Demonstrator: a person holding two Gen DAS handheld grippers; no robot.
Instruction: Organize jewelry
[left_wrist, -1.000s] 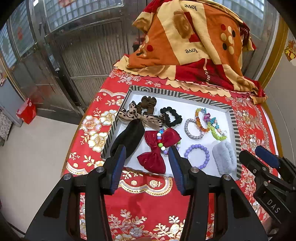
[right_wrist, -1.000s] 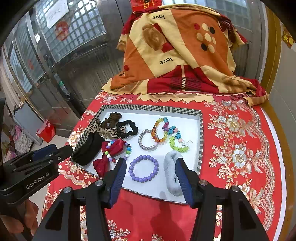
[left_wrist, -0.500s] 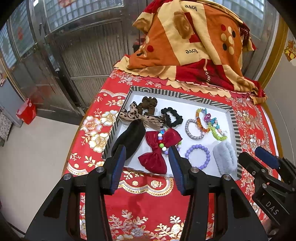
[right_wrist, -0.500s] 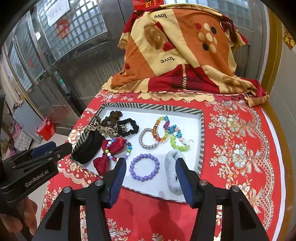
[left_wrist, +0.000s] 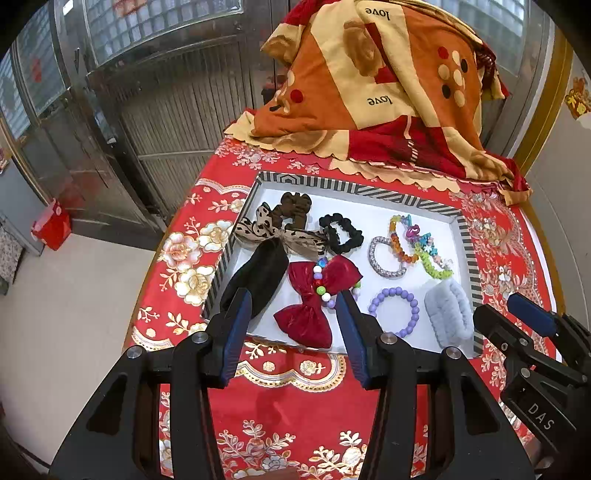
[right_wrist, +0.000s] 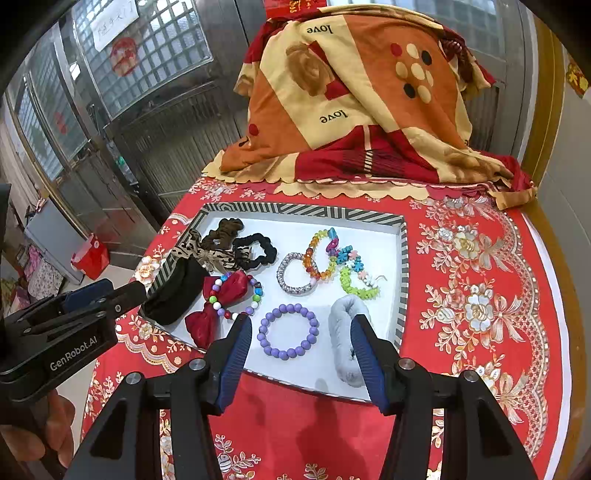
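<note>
A white tray (left_wrist: 388, 192) with a striped rim (right_wrist: 306, 211) lies on the red floral tablecloth. In it are a red bow (left_wrist: 314, 299) with a multicoloured bead bracelet (right_wrist: 236, 295) on it, a black hair band (left_wrist: 258, 277), a leopard bow (left_wrist: 273, 232), brown and black scrunchies (left_wrist: 340, 232), a silver bracelet (right_wrist: 293, 273), colourful bead bracelets (right_wrist: 325, 254), a purple bead bracelet (right_wrist: 288, 330) and a grey scrunchie (right_wrist: 343, 332). My left gripper (left_wrist: 293, 299) hovers open over the tray's near edge, above the red bow. My right gripper (right_wrist: 301, 325) hovers open above the purple bracelet and grey scrunchie.
An orange, red and cream blanket (right_wrist: 354, 99) is heaped at the table's far end. The round table edge (right_wrist: 554, 295) curves along the right. Metal gates (left_wrist: 166, 110) and floor lie to the left, with a red bag (left_wrist: 51, 225).
</note>
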